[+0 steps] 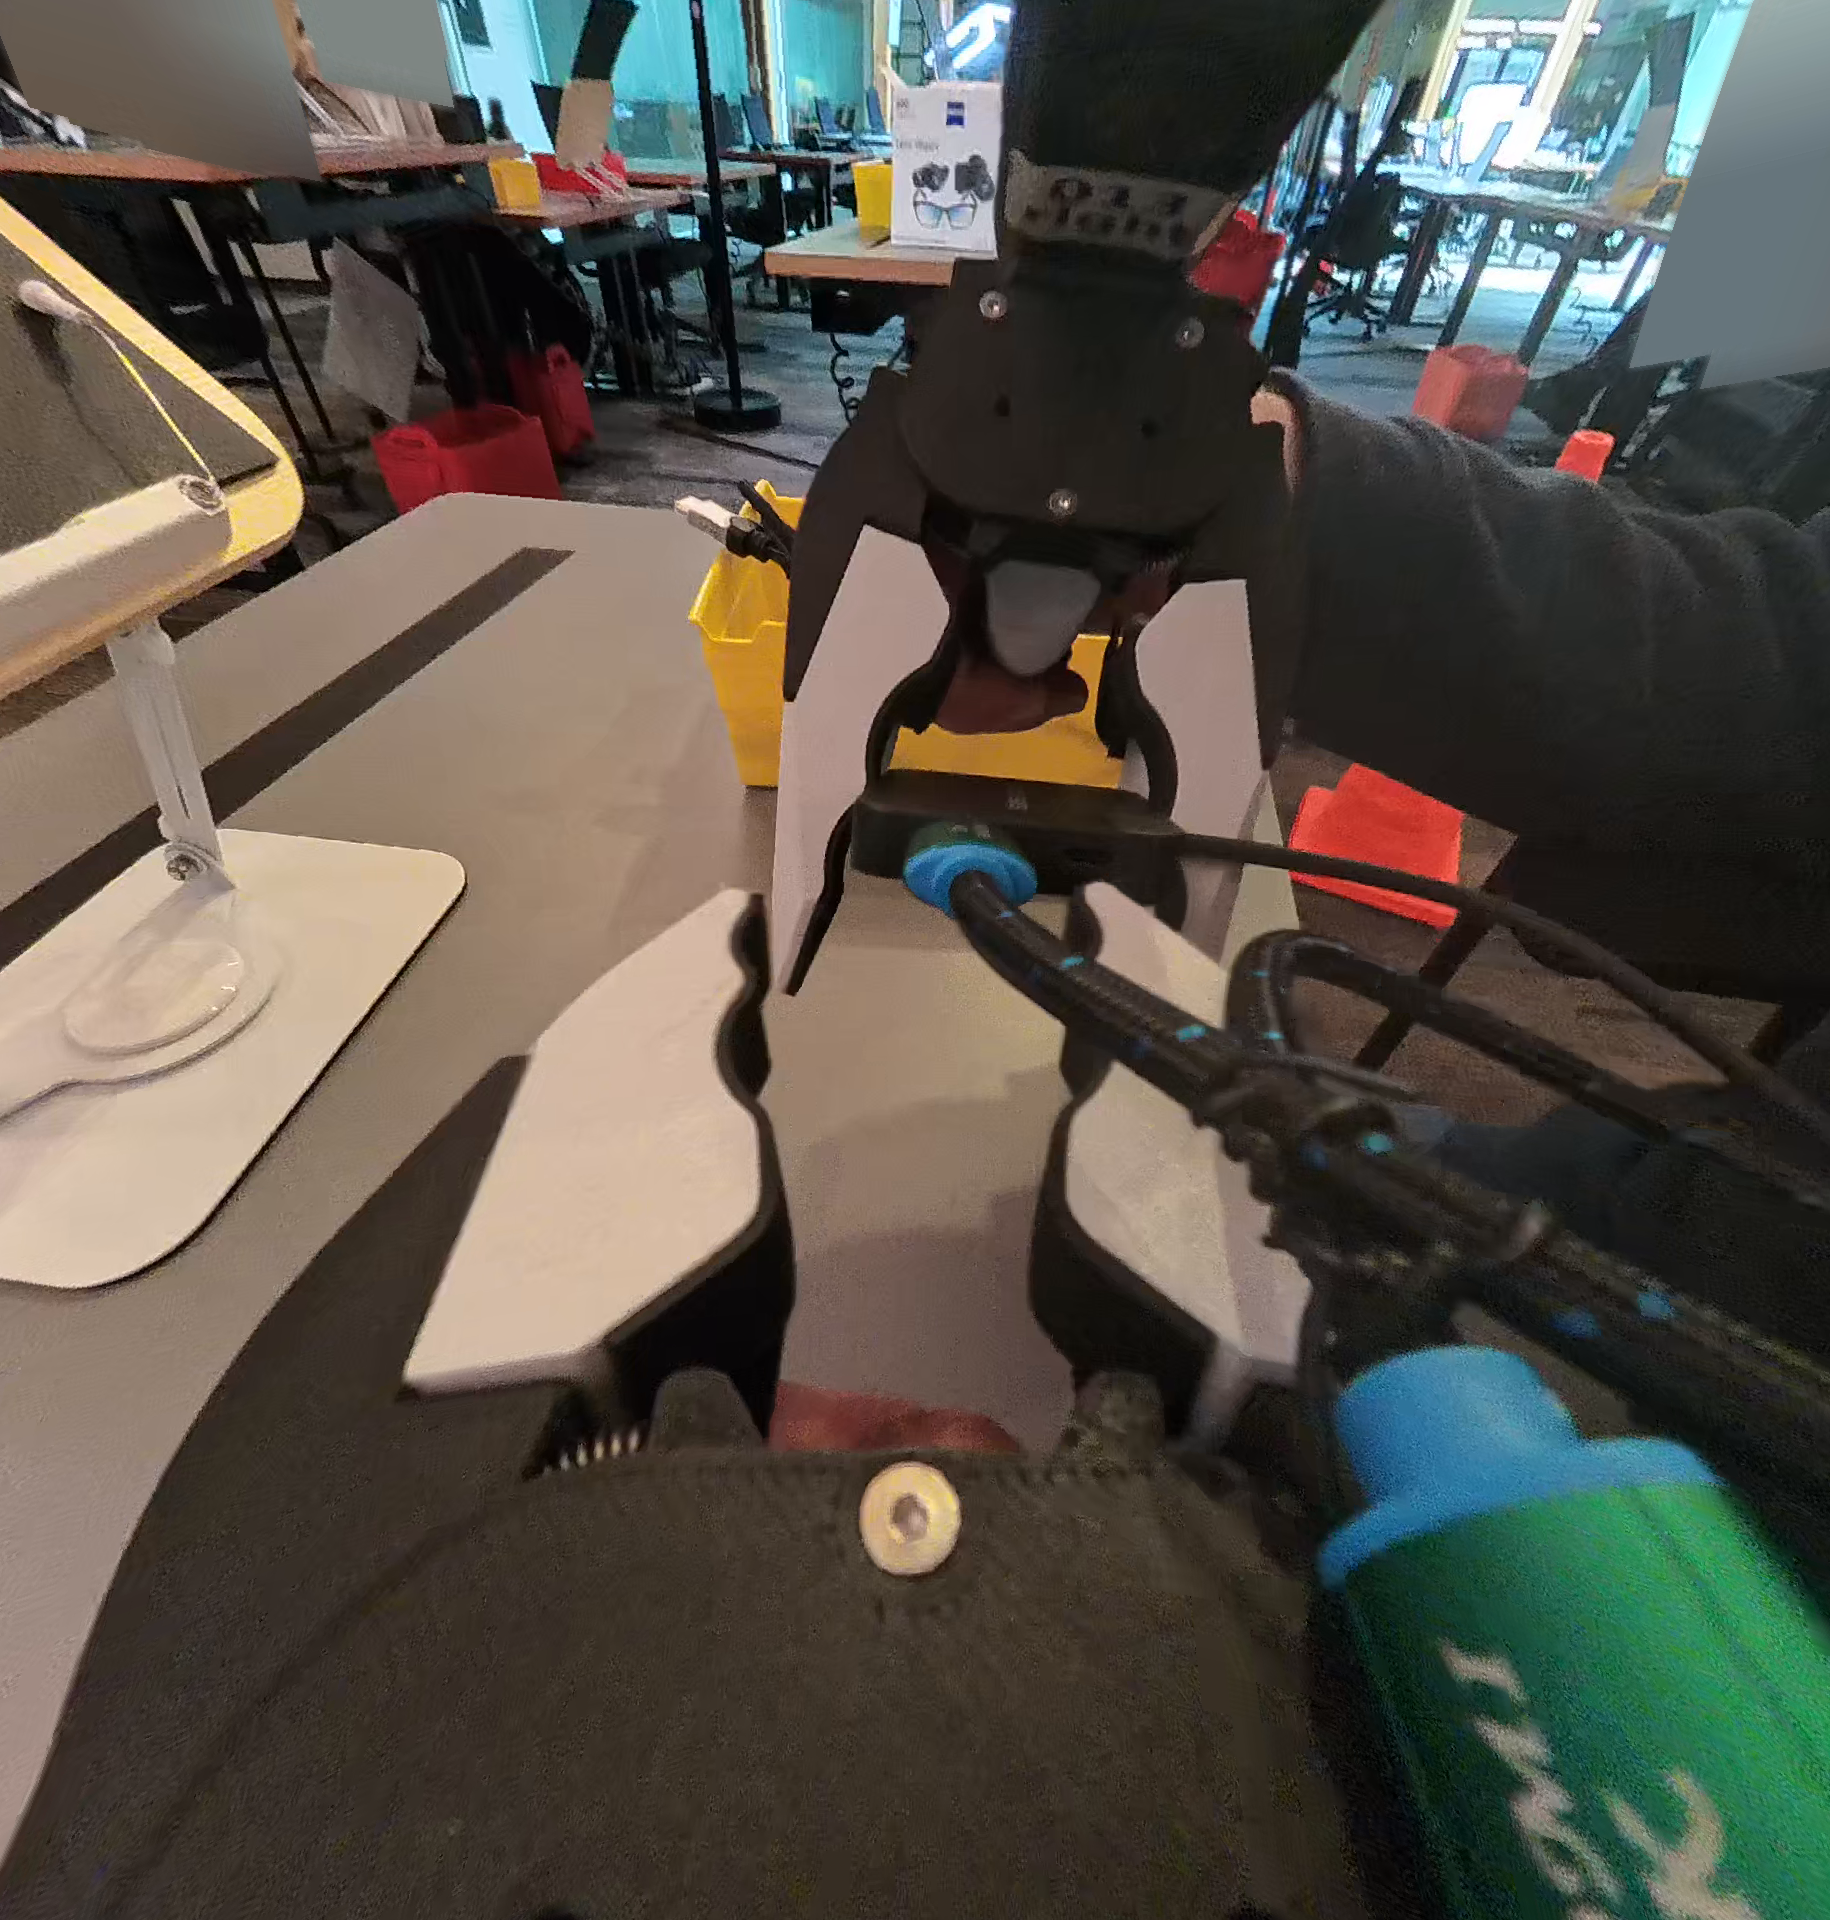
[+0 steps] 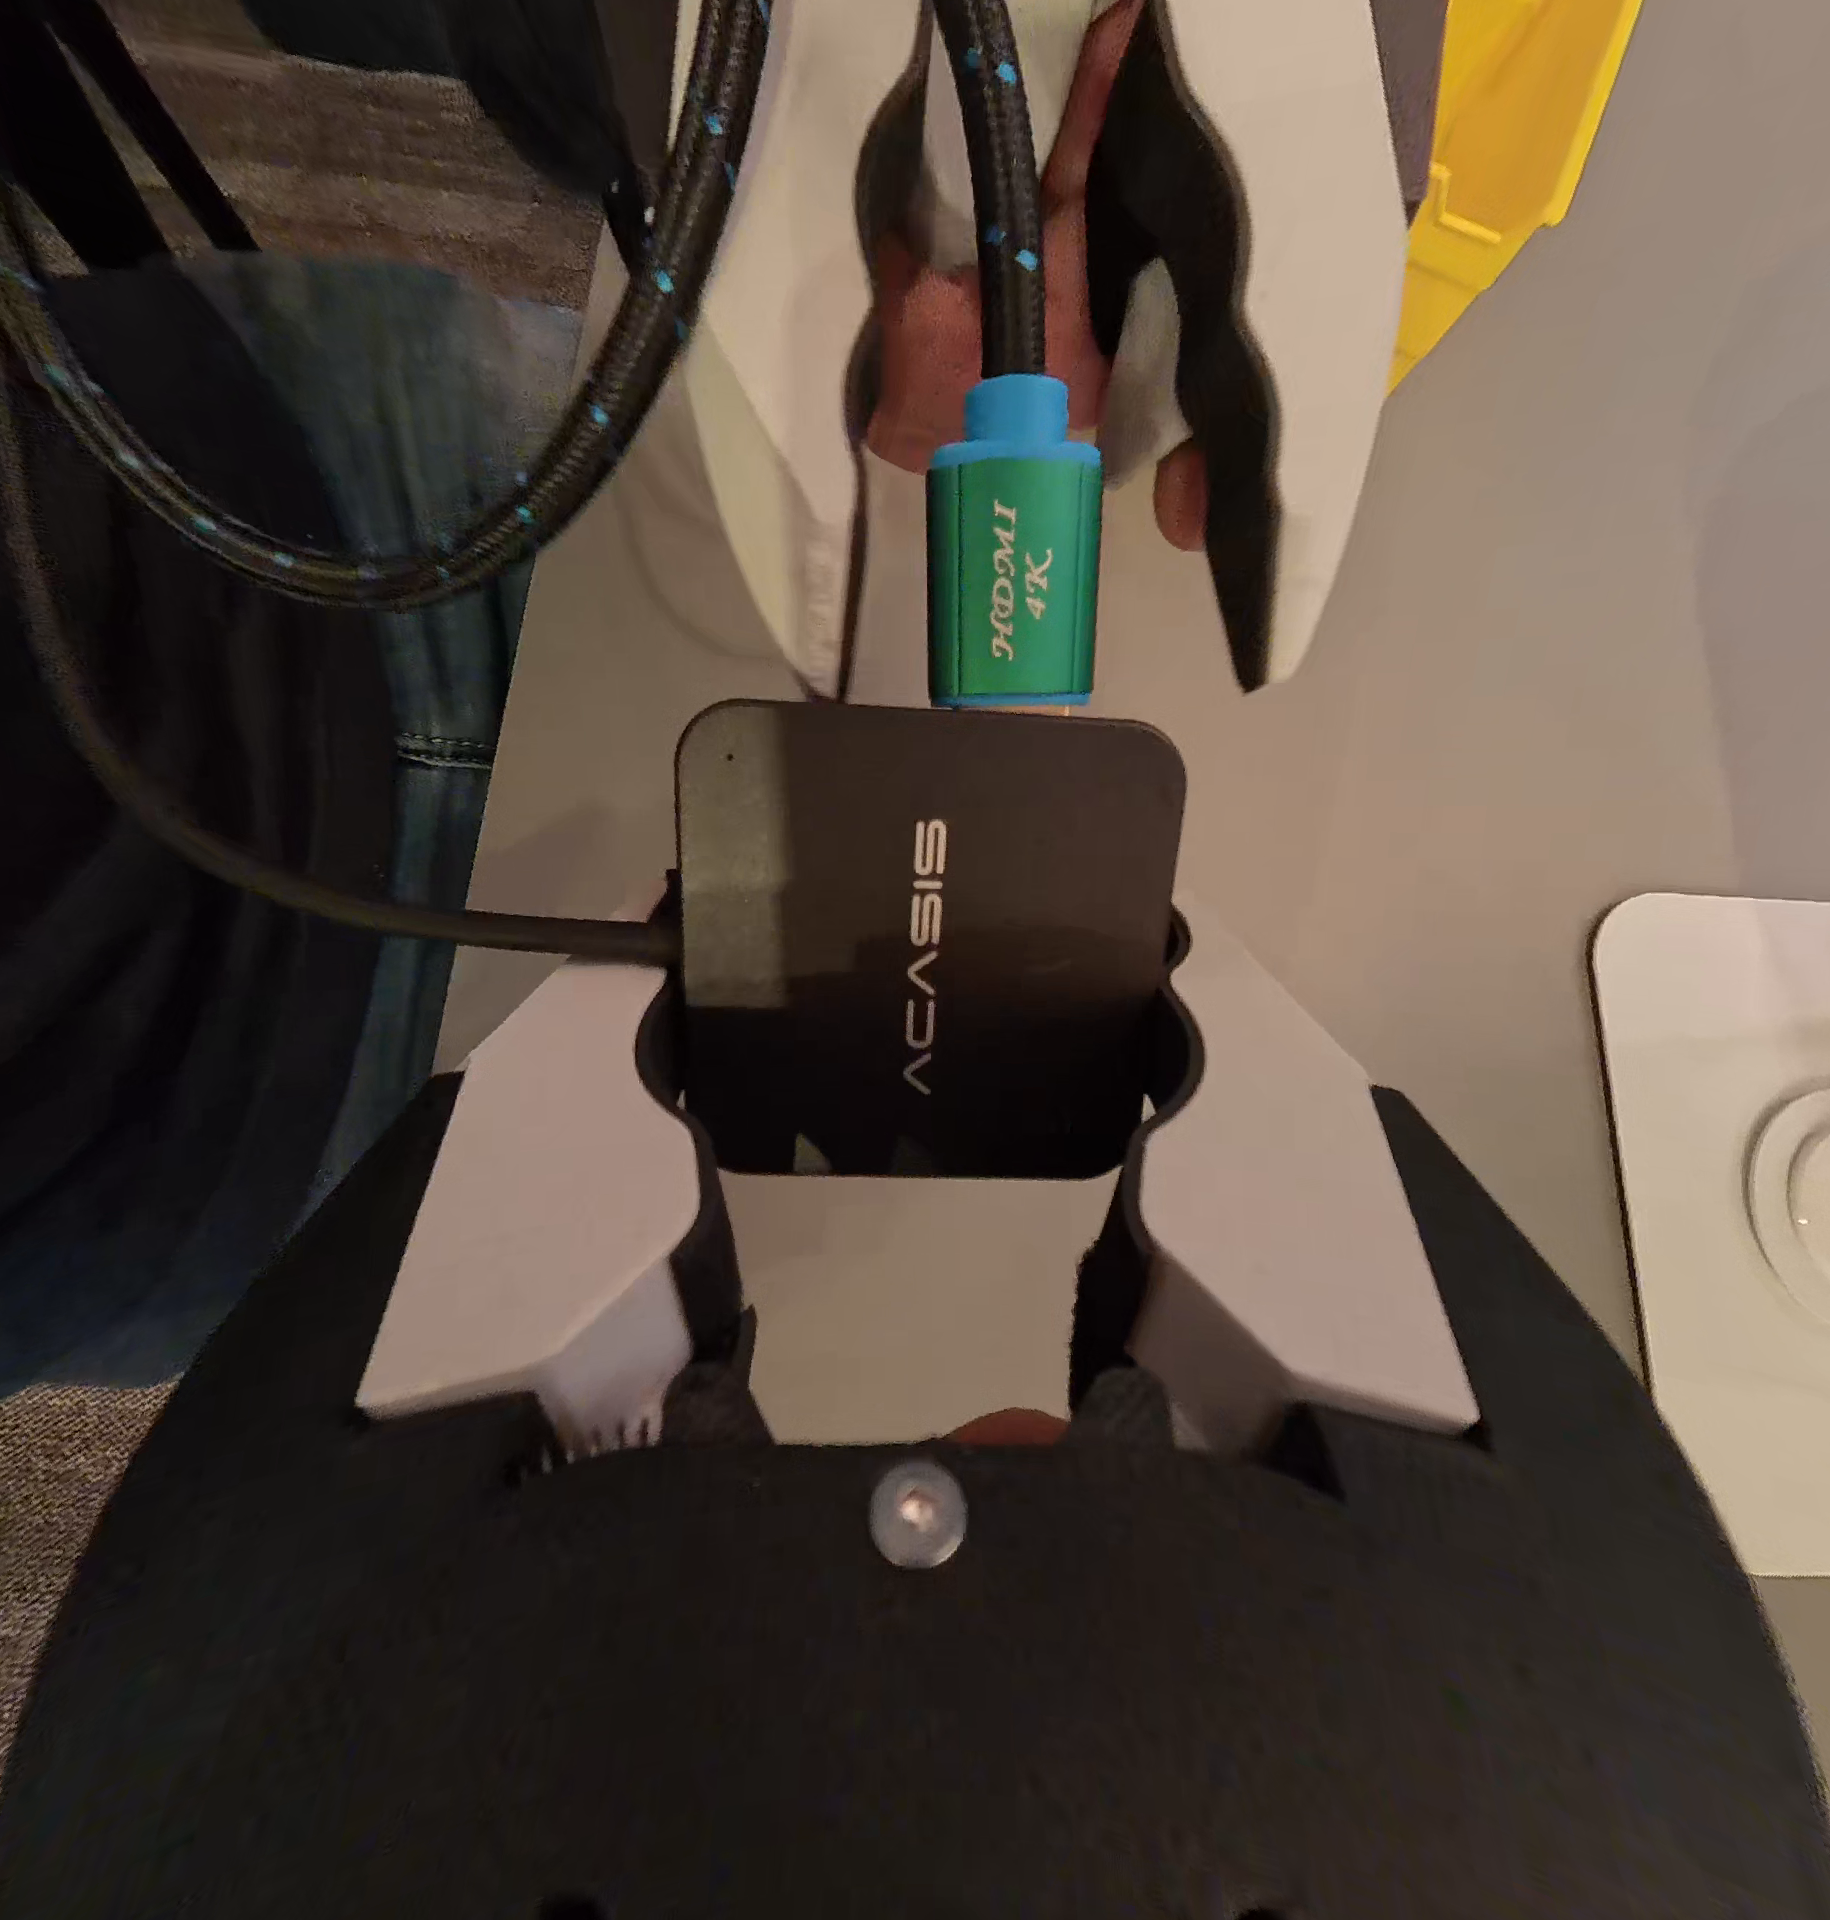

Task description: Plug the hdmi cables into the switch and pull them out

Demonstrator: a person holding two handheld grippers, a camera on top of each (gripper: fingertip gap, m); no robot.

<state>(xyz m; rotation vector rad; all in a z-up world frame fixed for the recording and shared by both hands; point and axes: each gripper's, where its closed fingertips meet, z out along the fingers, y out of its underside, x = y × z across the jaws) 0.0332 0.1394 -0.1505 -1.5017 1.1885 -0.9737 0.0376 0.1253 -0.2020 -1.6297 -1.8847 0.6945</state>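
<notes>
My right gripper [image 2: 916,1039] has its fingers clamped on the sides of the switch [image 2: 932,935], a flat glossy black box with rounded corners lying on the grey table [image 2: 1513,727] near its edge. A green HDMI plug [image 2: 1015,582] with a blue collar sits in its far port, trailing braided black cable [image 2: 1004,208]. My left gripper [image 1: 911,1091] is spread, gripping nothing. A second green plug [image 1: 1617,1662] is blurred and cut off at the frame corner.

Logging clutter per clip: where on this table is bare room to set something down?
Bare grey table lies between the white stand base and the yellow bin. Crowded: around the switch, held by the right gripper, with the plugged HDMI connector and braided cable loops.
</notes>
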